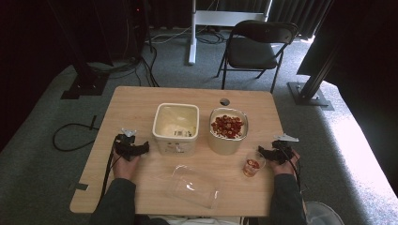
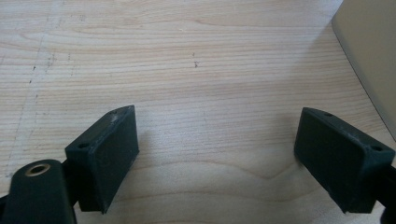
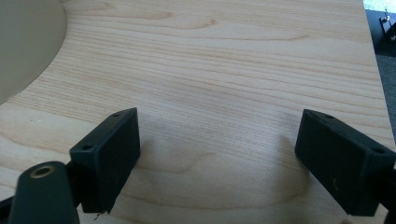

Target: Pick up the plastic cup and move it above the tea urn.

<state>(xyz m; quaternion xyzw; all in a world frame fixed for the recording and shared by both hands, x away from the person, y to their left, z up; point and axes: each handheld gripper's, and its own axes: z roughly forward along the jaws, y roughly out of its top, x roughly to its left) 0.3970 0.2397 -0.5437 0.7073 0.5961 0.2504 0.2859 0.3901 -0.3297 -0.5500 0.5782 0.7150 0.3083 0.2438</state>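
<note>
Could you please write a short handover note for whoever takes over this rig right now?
Left gripper: open, holding nothing, resting on the table left of the empty cream tub.
Right gripper: open, holding nothing, beside the small cup with a few red pieces in it.
The round tub of red pieces stands mid-table; a clear plastic container lies on its side near the front edge.
Done: cup partly filled, it seems.
Left: probably moving pieces onward; nothing gripped yet.

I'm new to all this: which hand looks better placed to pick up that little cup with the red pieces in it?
The right. The right gripper rests open directly beside the small cup, while the left gripper sits open across the table, with the empty tub and the clear lid in between.
</note>
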